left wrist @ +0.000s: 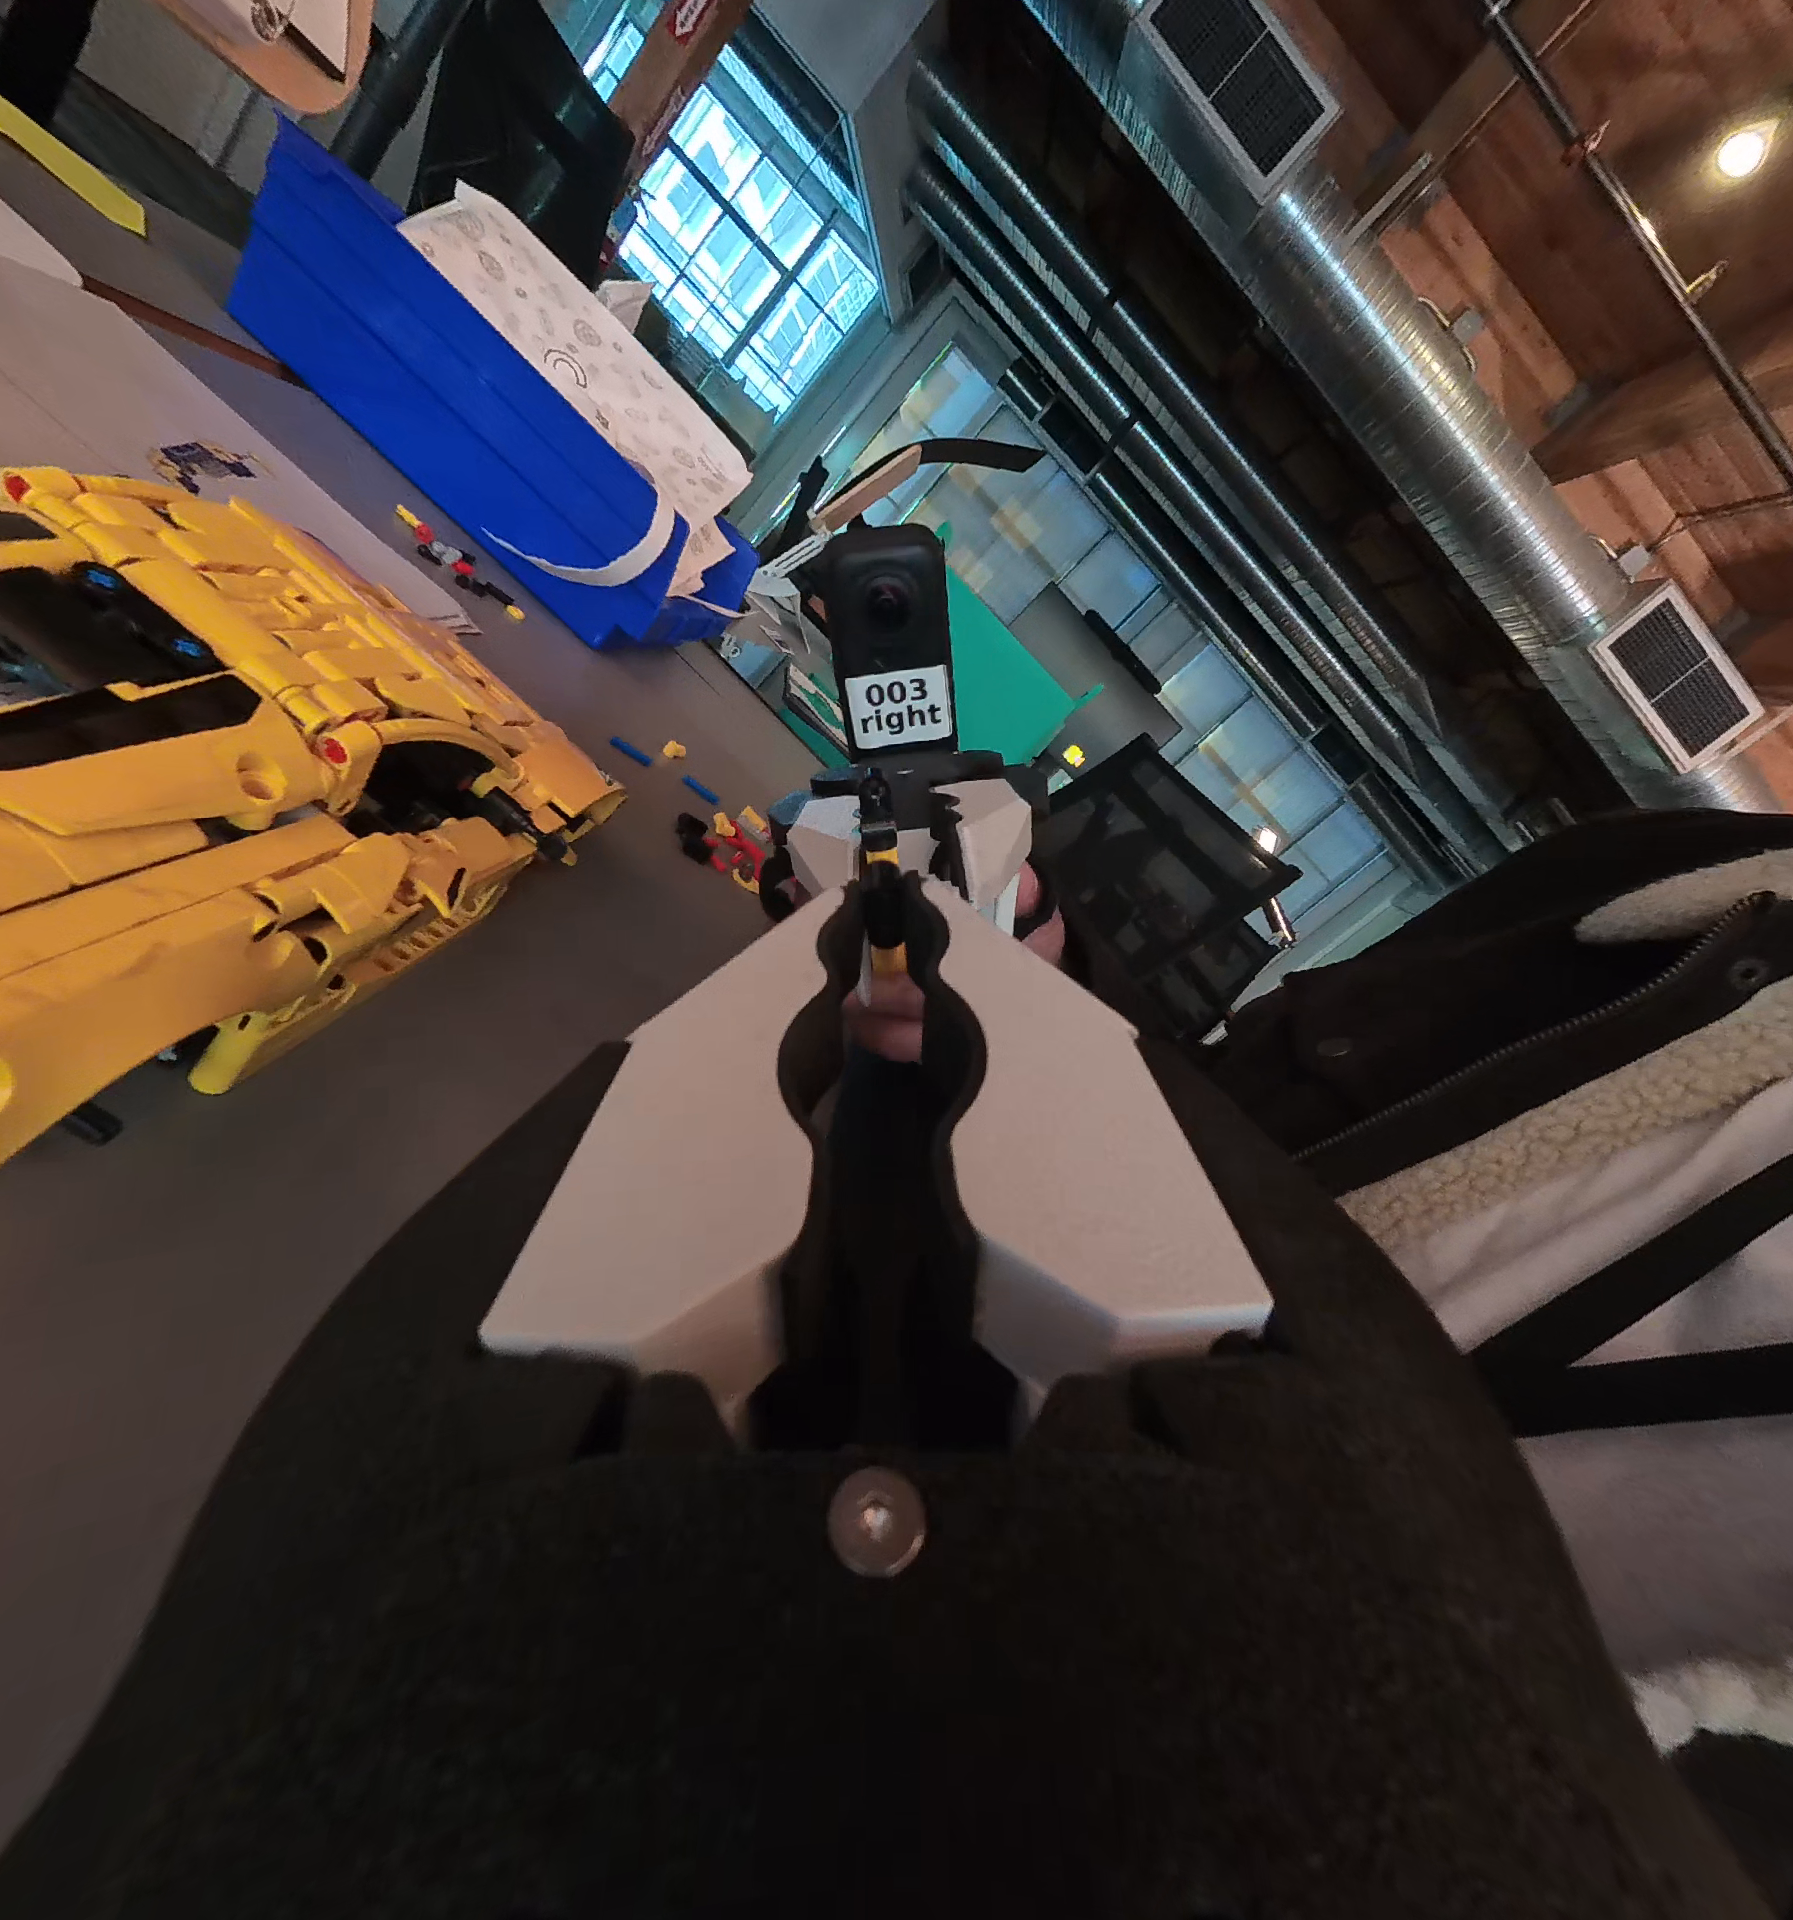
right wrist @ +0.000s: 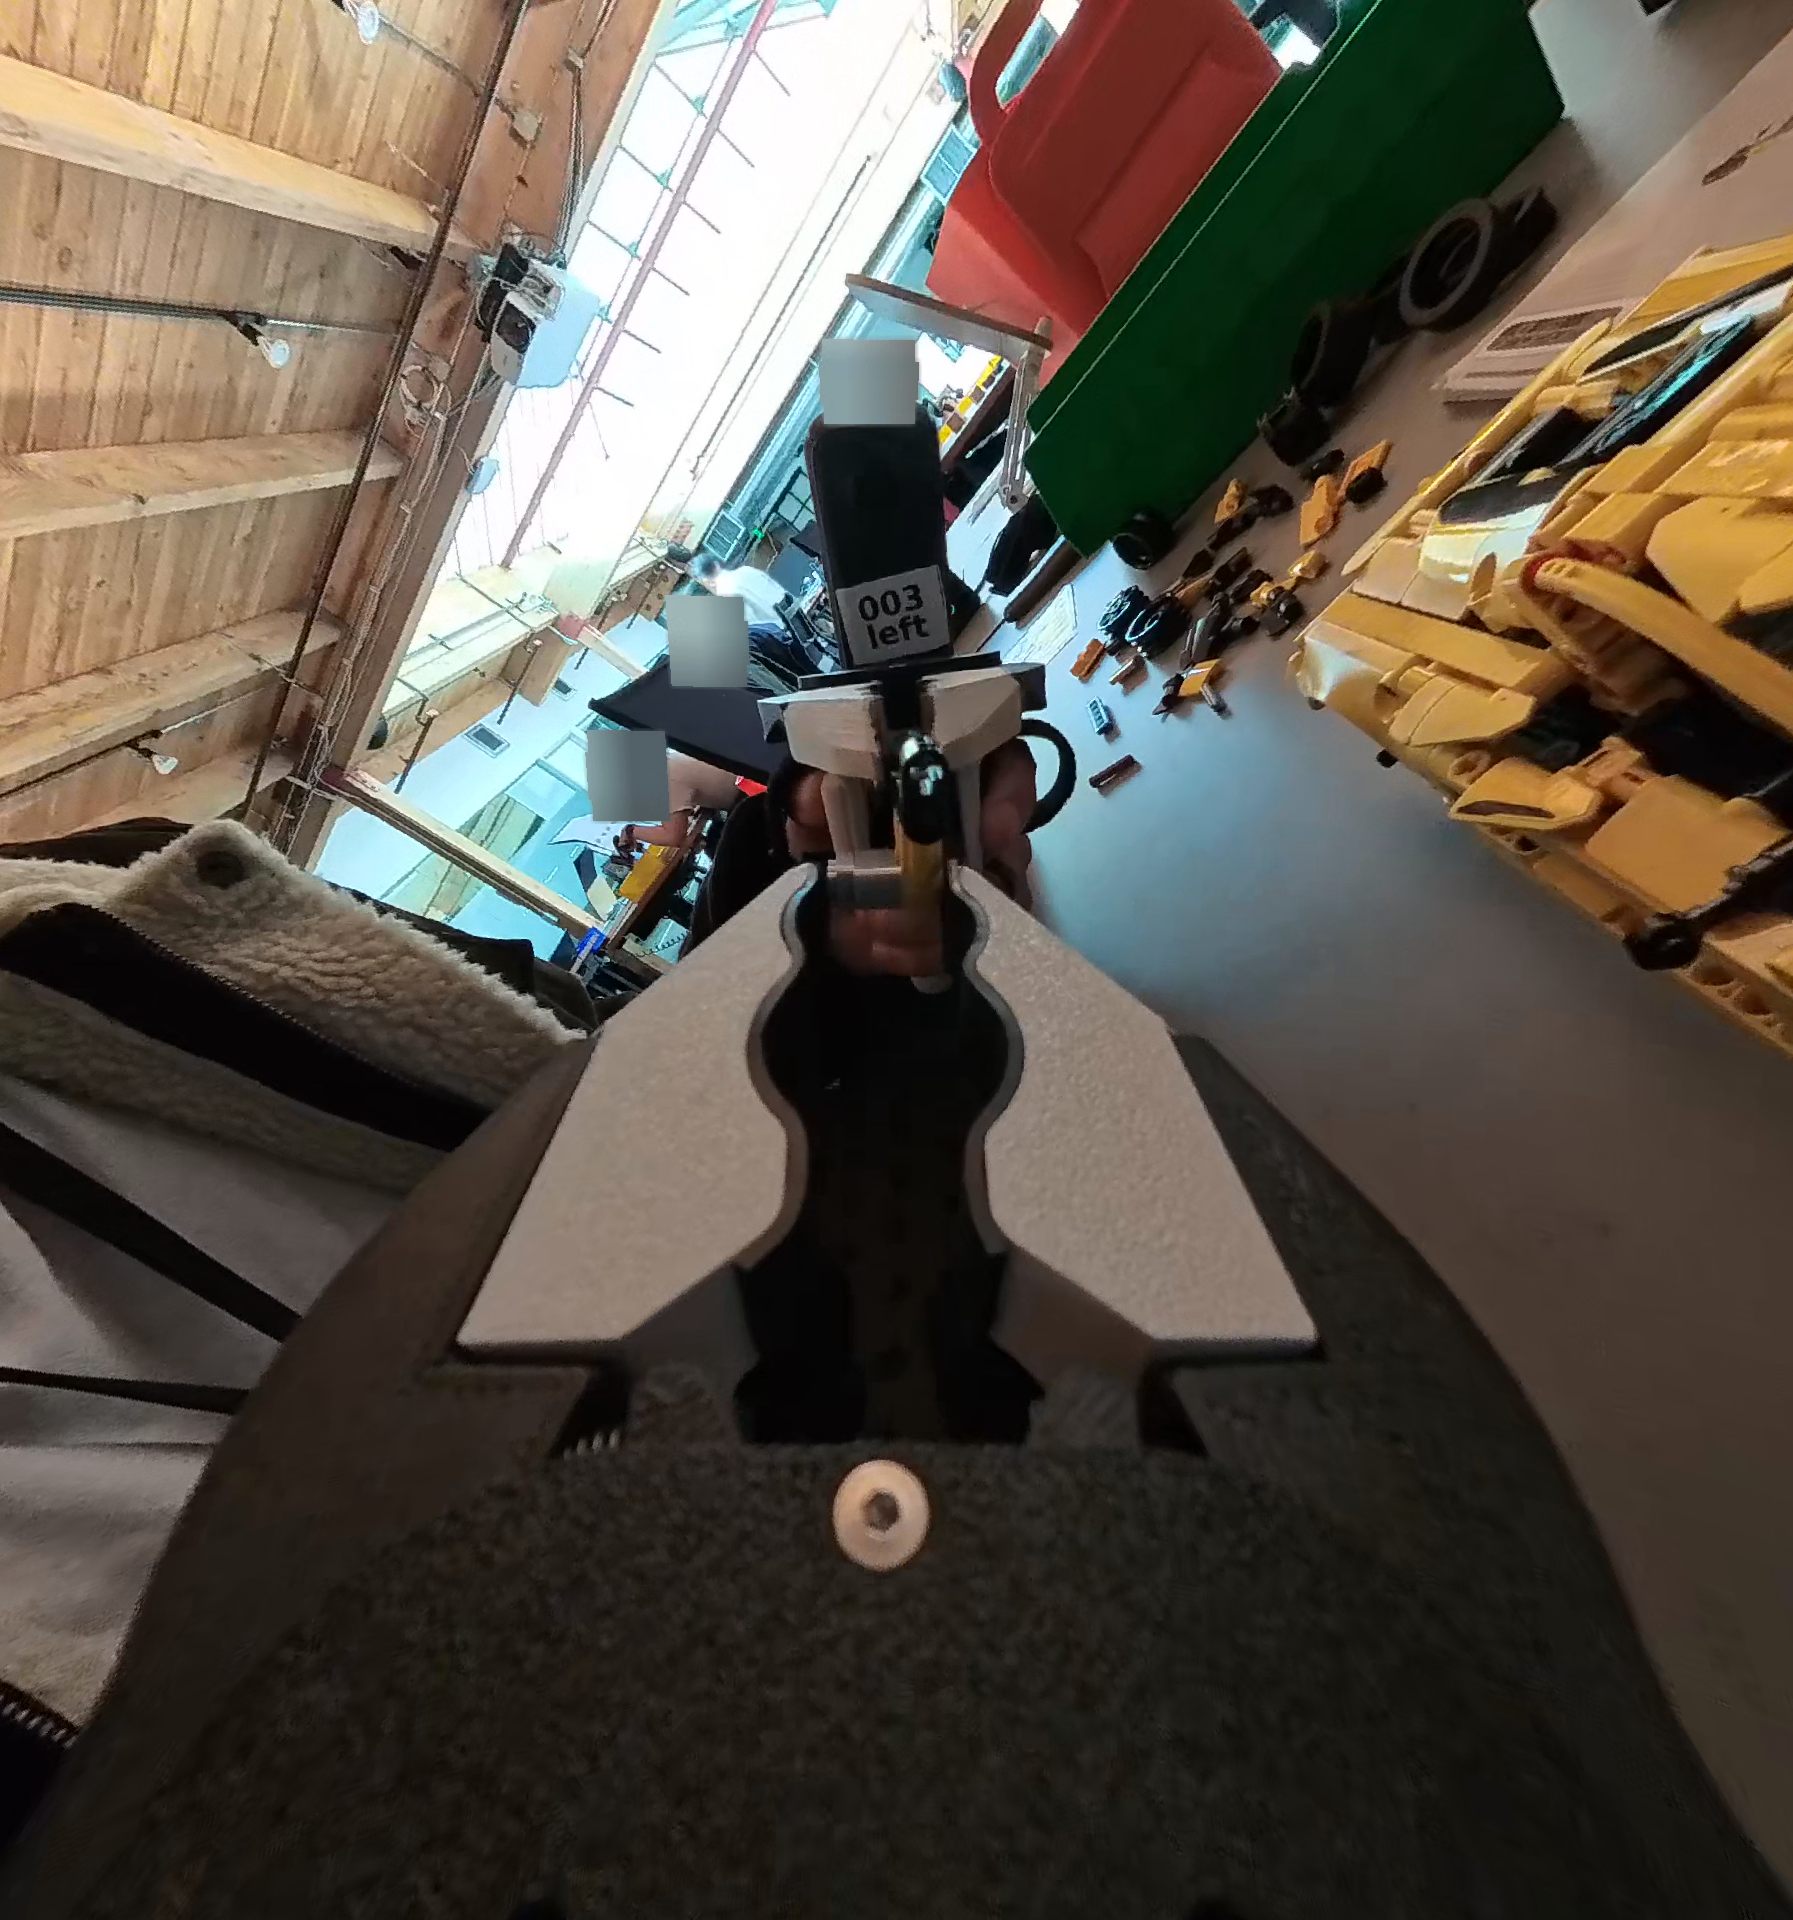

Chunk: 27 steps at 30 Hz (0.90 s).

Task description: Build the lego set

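A small yellow-and-black lego piece (left wrist: 886,951) is held in the air between my two grippers, which face each other tip to tip. My left gripper (left wrist: 879,925) is shut on its near end. My right gripper (left wrist: 887,831) pinches the far end. In the right wrist view the right gripper (right wrist: 884,894) is shut on the piece (right wrist: 918,842), with the left gripper (right wrist: 907,727) opposite. The big yellow lego car (left wrist: 196,748) lies on the grey table (left wrist: 456,1091) beside the grippers. It also shows in the right wrist view (right wrist: 1598,623).
A blue bin (left wrist: 404,395) with white paper stands behind the car. Loose small pieces (left wrist: 456,561) lie near it, and more pieces (right wrist: 1214,603) and black tyres (right wrist: 1443,260) lie by a green box (right wrist: 1287,260). A person's fleece-lined jacket (left wrist: 1598,1091) is close beside the grippers. Both grippers' tips are close together, under 4 cm apart.
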### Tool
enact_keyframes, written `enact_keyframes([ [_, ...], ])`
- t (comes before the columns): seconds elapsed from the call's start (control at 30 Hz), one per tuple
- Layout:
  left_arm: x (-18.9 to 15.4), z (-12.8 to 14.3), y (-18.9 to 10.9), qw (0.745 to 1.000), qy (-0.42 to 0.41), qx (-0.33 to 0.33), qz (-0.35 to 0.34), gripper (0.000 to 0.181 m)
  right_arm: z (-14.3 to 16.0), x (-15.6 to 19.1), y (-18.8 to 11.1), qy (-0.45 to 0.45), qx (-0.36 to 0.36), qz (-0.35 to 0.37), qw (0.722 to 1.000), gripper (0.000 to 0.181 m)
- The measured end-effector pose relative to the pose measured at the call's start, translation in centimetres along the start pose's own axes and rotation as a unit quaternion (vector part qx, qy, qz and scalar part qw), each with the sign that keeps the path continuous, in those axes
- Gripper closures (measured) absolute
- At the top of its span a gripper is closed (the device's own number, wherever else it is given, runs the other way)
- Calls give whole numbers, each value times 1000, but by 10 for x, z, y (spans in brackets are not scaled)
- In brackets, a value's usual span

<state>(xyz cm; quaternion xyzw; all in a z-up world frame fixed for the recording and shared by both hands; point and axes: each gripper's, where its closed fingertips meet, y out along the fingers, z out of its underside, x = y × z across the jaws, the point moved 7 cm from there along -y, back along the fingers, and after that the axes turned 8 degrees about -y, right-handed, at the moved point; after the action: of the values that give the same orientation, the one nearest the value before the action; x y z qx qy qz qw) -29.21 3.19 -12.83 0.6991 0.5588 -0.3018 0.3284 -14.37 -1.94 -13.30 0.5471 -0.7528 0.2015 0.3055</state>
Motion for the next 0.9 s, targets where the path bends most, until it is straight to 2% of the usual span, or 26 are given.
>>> enact_keyframes([
  [0.13, 0, 0, 0, 1000, -4, -1, 2, 175, 0, 0, 0, -4, -3, 2, 1000, 162],
  [0.23, 0, 0, -1, 1000, -5, 1, 6, 175, -2, 3, 0, -49, -4, 15, 999, 161],
  [0.3, 1, -1, -3, 1000, -6, 0, 5, 175, -6, 2, -5, -60, -11, 25, 998, 151],
  [0.47, 0, 3, 0, 1000, -3, 20, 9, 174, -11, -2, -13, -40, -30, 24, 998, 163],
  [0.53, -1, 5, 1, 1000, 3, 28, 7, 175, -10, -2, -14, -36, -28, 18, 999, 176],
  [0.9, 0, 7, 3, 999, 2, 37, 6, 175, -5, -2, -10, -31, 5, 15, 999, 176],
])
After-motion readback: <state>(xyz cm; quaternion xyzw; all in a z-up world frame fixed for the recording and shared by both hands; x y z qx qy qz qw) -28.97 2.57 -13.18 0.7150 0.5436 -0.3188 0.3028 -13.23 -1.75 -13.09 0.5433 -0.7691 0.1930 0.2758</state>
